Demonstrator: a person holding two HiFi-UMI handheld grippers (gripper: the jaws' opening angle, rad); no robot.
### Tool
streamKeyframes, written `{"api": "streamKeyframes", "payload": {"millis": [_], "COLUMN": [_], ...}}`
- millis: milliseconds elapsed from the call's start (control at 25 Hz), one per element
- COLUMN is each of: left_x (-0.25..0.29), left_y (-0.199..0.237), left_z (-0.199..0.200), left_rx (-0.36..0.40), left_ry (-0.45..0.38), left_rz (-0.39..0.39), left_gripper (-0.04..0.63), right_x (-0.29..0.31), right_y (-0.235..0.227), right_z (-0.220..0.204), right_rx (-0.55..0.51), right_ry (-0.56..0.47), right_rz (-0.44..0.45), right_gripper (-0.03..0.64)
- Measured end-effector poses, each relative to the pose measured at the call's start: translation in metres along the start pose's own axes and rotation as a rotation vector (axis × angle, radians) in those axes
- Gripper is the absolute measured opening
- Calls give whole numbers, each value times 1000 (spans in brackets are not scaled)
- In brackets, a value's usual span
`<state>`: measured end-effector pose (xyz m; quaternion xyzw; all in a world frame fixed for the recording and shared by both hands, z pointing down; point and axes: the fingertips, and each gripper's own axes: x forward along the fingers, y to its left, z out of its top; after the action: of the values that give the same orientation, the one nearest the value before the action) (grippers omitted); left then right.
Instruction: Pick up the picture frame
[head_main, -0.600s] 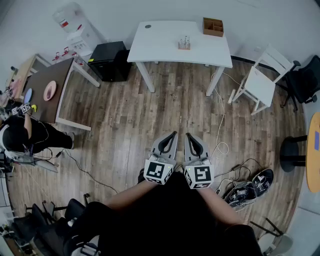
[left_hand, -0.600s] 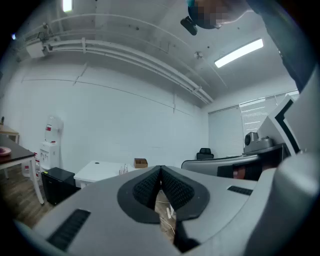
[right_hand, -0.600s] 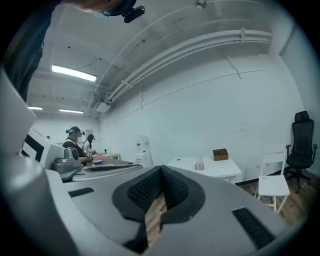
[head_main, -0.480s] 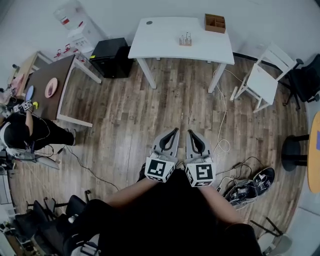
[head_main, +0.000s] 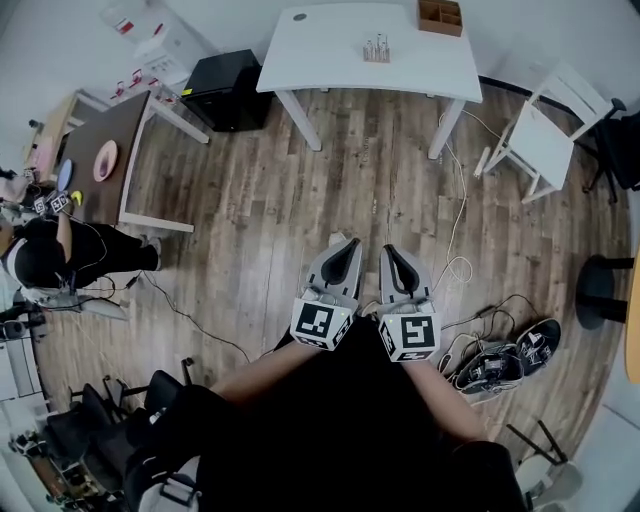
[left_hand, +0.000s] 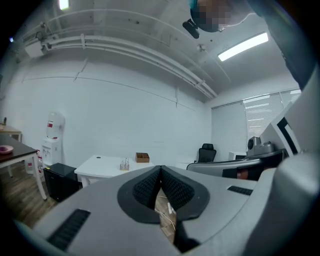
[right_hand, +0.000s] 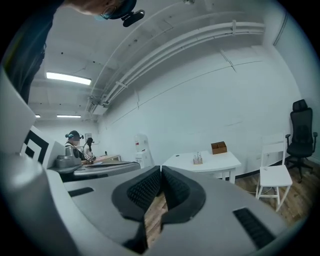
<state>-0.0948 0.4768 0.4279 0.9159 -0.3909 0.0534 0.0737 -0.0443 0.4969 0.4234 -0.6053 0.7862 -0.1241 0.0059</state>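
White table (head_main: 330, 50): wooden box (head_main: 440, 15), contents unseen; left tongs (left_hand: 160, 168), right tongs (right_hand: 161, 168) closed.

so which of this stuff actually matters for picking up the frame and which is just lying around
For the job:
- left gripper and right gripper, both shut, empty
- small upright object on the white table; maybe the frame, too small to tell

Lying about:
- wooden box
- white chair
- shoes
- floor cables
- black cabinet

The left gripper (left_hand: 160, 169) is pointing across the room, jaws pressed together on nothing — beyond, a white table (left_hand: 95, 166) is bearing a wooden box (left_hand: 142, 157).
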Motion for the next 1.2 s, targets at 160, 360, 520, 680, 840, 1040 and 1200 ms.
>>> {"api": "streamKeyframes", "payload": {"millis": [160,360,520,680,840,1040,1200], "left_x": [24,79,132,177,215,253,268], "left_y": [16,34,65,110,156,205,235], "left_z": [-4,-6,2,11,25,46,57], "left_rx": [-32,-74,-109,-145,-186,-199,-201], "left_ry": [4,14,28,36,24,-13,-29], "left_rz": [-7,-58,-88,-108,-110,-110,-105], "left_gripper": [14,14,14,14,14,14,14], "right_x": [18,58,113,169,228,290,324], "right_y": [-14,-53,-78,-84,-91,-97,-93], "right_z": [-5,-4,-1,10,26,43,54], "right_rx": [-10,-6,5,-18,-72,-84,-93], "right_ry": [25,65,115,157,171,169,150], "right_rz": [-27,-93,-109,-95,-87,-84,-75], "right_gripper": [35,35,35,35,35,35,35]}}
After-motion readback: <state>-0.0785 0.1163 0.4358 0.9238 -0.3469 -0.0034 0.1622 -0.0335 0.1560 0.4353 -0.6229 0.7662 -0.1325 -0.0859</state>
